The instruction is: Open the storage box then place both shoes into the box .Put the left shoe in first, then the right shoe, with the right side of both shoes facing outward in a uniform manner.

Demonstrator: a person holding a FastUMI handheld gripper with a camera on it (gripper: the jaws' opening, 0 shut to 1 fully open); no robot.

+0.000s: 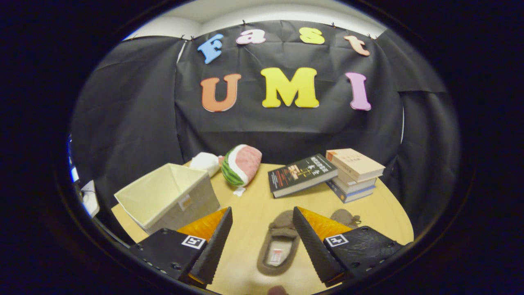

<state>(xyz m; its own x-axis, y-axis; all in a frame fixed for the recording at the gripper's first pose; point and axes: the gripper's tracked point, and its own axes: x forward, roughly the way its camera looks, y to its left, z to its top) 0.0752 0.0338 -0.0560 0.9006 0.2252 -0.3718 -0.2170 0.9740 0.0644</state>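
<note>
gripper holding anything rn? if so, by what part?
Nothing held. The gripper is open, fingers apart over the table, with a brown slipper lying between them, ungripped.

Tongs-mounted fisheye, forward over table (pixel 254 205)

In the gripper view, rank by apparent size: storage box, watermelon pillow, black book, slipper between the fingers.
1. Storage box, open, clearly largest.
2. Black book.
3-4. Watermelon pillow and slipper: alike; the slipper is nearer and partly hidden.
The tool is open.

Bare table (pixel 254 209) lies ahead; storage box (pixel 170 196) left, books (pixel 354 172) right.
</note>
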